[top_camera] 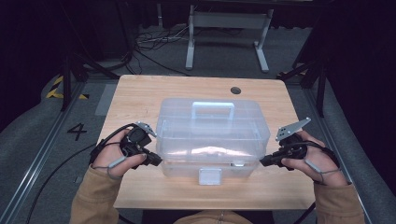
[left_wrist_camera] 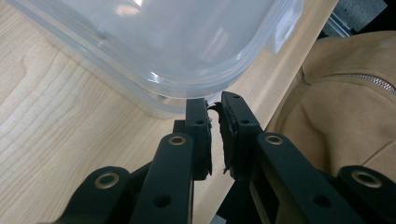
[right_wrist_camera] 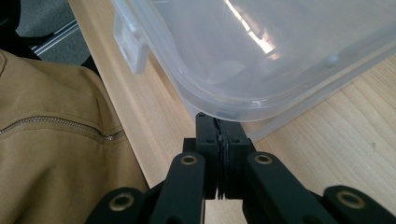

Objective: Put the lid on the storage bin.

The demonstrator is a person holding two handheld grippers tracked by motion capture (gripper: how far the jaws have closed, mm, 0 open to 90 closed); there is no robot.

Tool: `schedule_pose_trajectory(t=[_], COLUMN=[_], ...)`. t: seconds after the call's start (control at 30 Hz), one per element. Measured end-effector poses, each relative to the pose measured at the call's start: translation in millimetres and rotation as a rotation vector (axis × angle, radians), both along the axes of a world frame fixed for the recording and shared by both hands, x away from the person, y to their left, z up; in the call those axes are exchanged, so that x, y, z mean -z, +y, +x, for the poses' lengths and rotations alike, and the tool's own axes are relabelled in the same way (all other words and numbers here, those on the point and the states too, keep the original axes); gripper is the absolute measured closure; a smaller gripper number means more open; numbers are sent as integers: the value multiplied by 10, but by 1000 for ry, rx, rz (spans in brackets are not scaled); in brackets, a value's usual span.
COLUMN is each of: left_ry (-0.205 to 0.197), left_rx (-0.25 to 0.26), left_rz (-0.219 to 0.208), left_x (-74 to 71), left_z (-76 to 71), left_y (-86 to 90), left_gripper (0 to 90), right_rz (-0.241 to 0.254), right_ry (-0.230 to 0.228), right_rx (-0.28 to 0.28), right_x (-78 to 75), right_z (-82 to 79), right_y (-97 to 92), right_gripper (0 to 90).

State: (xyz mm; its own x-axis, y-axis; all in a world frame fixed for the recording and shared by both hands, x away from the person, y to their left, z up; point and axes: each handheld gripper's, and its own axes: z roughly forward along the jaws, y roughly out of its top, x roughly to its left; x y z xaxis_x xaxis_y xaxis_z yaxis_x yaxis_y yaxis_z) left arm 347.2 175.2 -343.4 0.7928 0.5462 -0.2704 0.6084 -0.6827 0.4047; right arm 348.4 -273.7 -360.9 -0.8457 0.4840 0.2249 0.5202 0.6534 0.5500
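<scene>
The box [top_camera: 212,135] sits mid-tabletop [top_camera: 140,98], left tongs [top_camera: 158,161] at its left near corner, right tongs [top_camera: 262,162] at its right.

Blurred pale contents inside the translucent box [top_camera: 212,135], unidentifiable.

One camera looked forward and down over the whole wooden table [top_camera: 140,93]. Two gripper cameras looked close along their jaws, sharing the clear plastic box [top_camera: 212,135].
</scene>
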Motion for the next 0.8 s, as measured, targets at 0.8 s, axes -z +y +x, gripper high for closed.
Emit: schedule_pose_trajectory(t=[0.8], left_ry=[29], left_rx=[32], left_rz=[53], left_x=[98], left_z=[34], left_y=[-33], left_gripper=[835], right_rz=[-46], right_ry=[51], right_rx=[-17], right_x=[96], right_z=[27], right_y=[46], right_gripper=[885])
